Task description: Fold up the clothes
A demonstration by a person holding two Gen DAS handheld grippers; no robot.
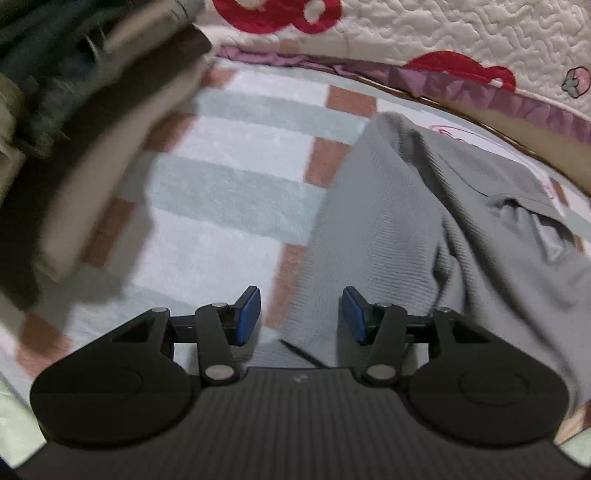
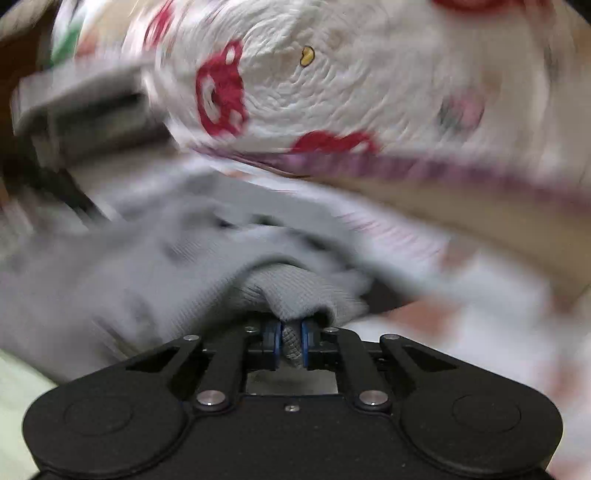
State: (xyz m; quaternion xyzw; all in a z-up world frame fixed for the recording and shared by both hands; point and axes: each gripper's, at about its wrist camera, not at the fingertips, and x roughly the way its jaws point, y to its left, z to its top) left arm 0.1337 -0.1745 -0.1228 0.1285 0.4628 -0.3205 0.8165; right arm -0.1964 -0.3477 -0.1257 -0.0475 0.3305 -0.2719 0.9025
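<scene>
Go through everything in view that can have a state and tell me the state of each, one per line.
left gripper: open, holding nothing, over the garment's edge
right gripper: shut on a bunched fold of the garment
grey knit garment: rumpled, not yet folded, lying on the checked blanket
stack of folded clothes: folded, piled at the left
checked blanket: spread flat

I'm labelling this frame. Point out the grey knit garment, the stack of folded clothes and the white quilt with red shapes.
grey knit garment (image 1: 388,221): left wrist view, its flat ribbed body.
stack of folded clothes (image 1: 85,122): left wrist view, blurred layered edges.
white quilt with red shapes (image 1: 424,33): left wrist view, bare stitched area.
</scene>
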